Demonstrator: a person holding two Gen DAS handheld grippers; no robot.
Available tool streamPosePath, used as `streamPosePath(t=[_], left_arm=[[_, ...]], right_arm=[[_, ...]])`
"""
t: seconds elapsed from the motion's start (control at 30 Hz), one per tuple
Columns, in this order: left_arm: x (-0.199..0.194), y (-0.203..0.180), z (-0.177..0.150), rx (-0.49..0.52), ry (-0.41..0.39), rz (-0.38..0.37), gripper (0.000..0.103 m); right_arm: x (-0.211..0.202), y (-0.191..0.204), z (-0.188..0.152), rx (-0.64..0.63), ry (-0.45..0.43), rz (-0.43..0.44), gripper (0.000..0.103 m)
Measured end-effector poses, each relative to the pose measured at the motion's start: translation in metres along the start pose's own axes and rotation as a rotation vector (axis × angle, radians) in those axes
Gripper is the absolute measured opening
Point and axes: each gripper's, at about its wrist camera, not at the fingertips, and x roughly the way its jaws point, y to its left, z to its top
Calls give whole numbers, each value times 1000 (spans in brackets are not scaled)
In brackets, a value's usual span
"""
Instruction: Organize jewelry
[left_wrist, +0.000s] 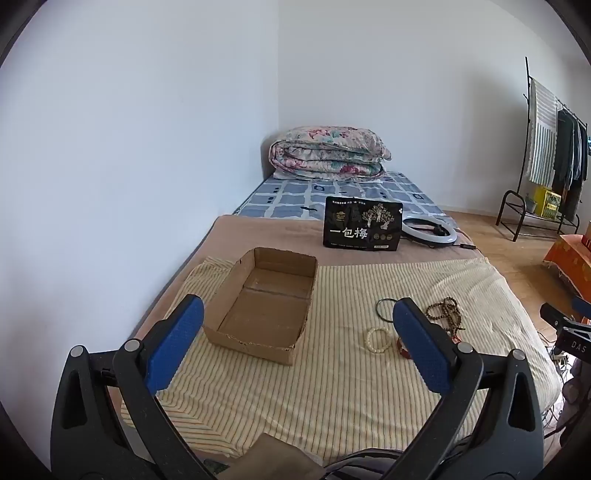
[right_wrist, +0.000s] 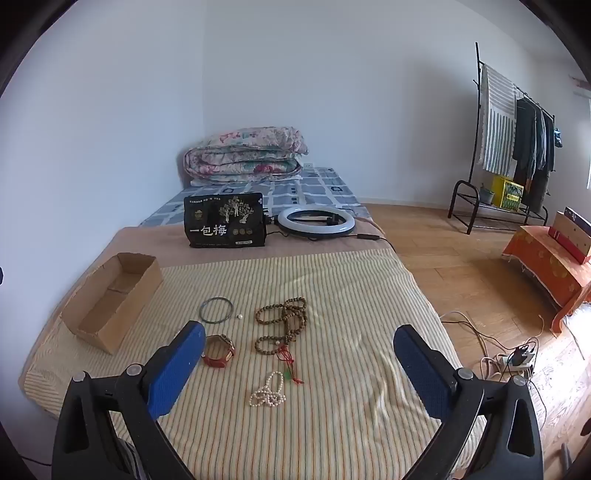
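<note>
While both grippers, left (left_wrist: 297, 345) and right (right_wrist: 299, 365), hover released, the jewelry lies loose on the striped blanket (right_wrist: 332, 424) beside an empty cardboard box (right_wrist: 110, 306). Tangled wooden prayer beads (right_wrist: 284, 325) may drag the pearl strand (right_wrist: 267, 395) along.

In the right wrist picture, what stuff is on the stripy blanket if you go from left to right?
Cardboard box → thin dark bangle → brown bead strands. The red watch and pearl necklace overlap these in left-right order, so I leave them out.

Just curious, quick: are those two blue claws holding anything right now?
Left gripper: open, holding nothing.
Right gripper: open, holding nothing.
</note>
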Motion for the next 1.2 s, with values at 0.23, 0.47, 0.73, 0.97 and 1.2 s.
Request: streamPosePath(t=[0.23, 0.47, 0.73, 0.97, 1.2], left_arm=[[0, 1, 0, -2, -1, -4, 103], [0, 0, 0, 2, -1, -2, 103], [-1, -2, 4, -3, -10, -2, 103], [-4, -2, 5, 0, -11, -3, 103], [-9, -4, 10, 0, -15, -3, 103]], right_arm=[[0, -1, 0, -9, 3, -5, 103], [2, 1, -5, -7, 3, -16, 103], [2, -7, -2, 8, 5, -8, 103], [2, -6, -3, 7, 6, -7, 103], [3, -6, -3, 8, 7, -8, 103]])
